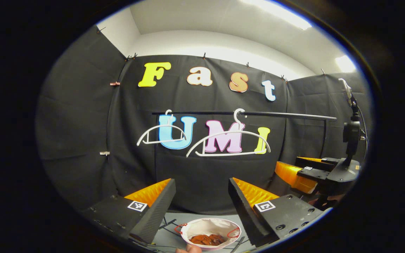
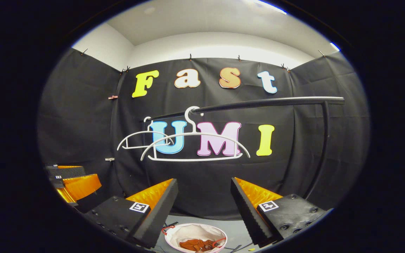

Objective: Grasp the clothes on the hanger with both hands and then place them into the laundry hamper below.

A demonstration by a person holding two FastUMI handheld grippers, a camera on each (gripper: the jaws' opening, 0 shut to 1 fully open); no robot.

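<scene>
Two fisheye views looked forward from a pair of handheld grippers toward a black cloth wall. In the left gripper view, the left gripper had its two fingers spread wide apart, with nothing between them. Beyond it, a dark horizontal rail ran across the wall, and two bare white hangers hung from it: a far hanger toward the left and a near hanger closer to the middle. Neither hanger carried any garment. Low in the view, between and below the fingers, stood a round white laundry hamper with red handles, and the rust-brown clothes lay crumpled inside it at the bottom. A fingertip of a person showed at the very lower edge, just in front of the hamper. At the right edge of this view the right gripper was seen from the side, held level beside the left one. In the right gripper view, the right gripper also stood wide open and held nothing. The rail stretched overhead to the right and bent down into an upright post. Both hangers overlapped here, hanging empty. The hamper sat below with the clothes inside, and the left gripper appeared at the left edge.
</scene>
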